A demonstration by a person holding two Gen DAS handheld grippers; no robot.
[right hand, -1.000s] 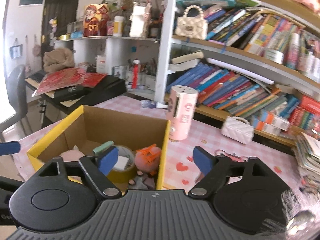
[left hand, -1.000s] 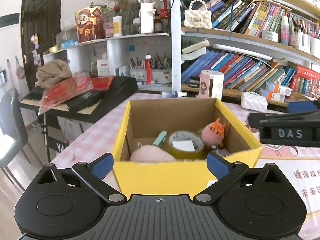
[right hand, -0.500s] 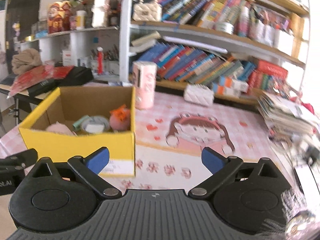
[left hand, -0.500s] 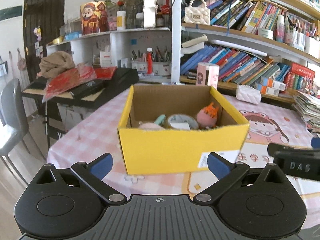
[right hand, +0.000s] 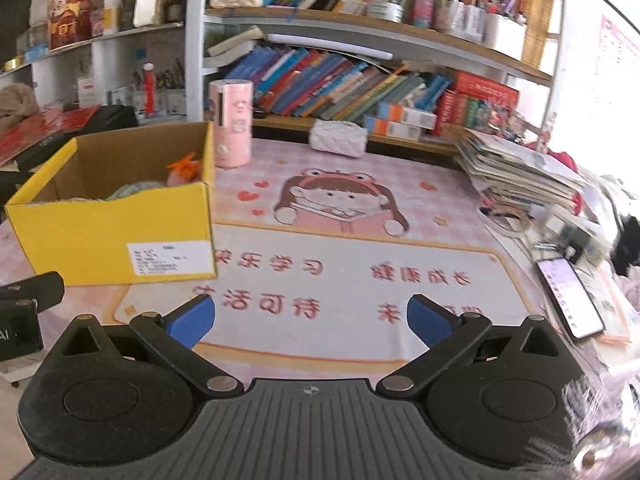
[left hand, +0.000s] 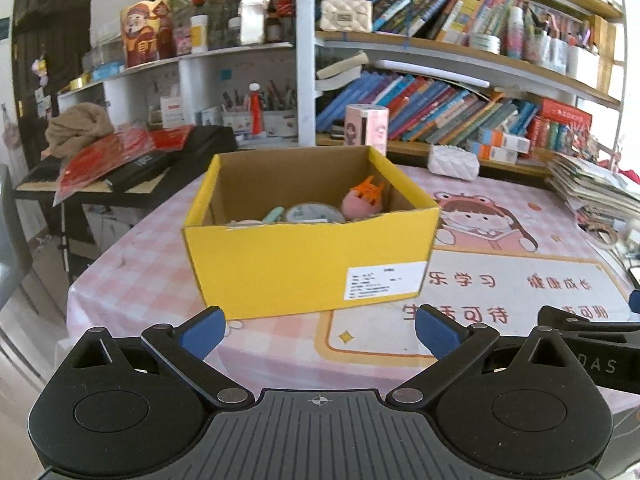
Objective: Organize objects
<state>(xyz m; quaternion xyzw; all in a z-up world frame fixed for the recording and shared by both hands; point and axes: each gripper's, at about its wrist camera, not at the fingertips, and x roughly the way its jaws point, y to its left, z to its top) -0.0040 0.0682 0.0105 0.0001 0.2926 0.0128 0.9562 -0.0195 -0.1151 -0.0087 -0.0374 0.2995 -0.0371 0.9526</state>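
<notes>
My left hand-held gripper (left hand: 318, 330) hangs over the near edge of the worktop (left hand: 132, 276) with its blue pads spread wide and nothing between them; the yellow box (left hand: 308, 268) stands at twelve o'clock from it, near but apart from the pads. The box is open at the top, and inside I see a roll of tape (left hand: 316, 214), a pink plush with orange spikes (left hand: 362, 202) toward the one o'clock corner, and a mint-green thing (left hand: 274, 214) I cannot identify. Left of the box, at nine o'clock, the checked cloth runs only a short way before the worktop's edge drops to the floor. My right hand-held gripper (right hand: 310, 316) has just been opening its jaws and now stands at full spread, empty, over bare printed mat (right hand: 348, 264); from there the box sits at ten o'clock. The widest free room is that mat, from twelve to two o'clock of the right gripper. It is bounded at twelve by a pink cylinder (right hand: 232, 124) just beside the box's far corner and a white quilted pouch (right hand: 338, 138), at two by a slumped stack of papers (right hand: 520, 172), and at three by a phone (right hand: 570, 298) lying near the right edge.
</notes>
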